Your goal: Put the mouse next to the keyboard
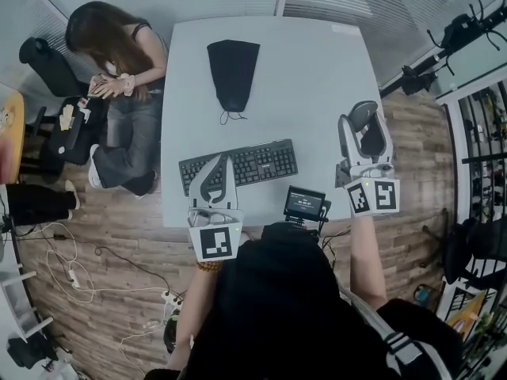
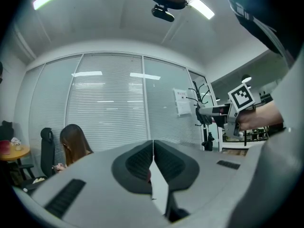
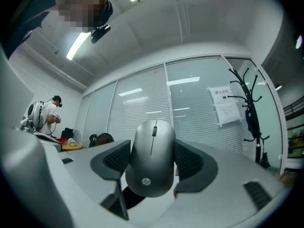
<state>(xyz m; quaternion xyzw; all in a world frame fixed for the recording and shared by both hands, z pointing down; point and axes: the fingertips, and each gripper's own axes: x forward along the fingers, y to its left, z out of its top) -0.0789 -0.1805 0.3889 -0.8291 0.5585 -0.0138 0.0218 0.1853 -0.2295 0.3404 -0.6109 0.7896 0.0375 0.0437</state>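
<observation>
As right gripper [image 3: 151, 148] holds mouse [image 3: 151, 167], perhaps aloft

The left gripper [image 1: 220, 163] is covering the left end of the keyboard [image 1: 255, 163]; print on the notice [image 3: 223, 106] is showing too small to read.

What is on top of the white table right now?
A black keyboard and a black pouch. The left gripper covers the keyboard's left end. The right gripper holds the mouse between its fingers.
</observation>
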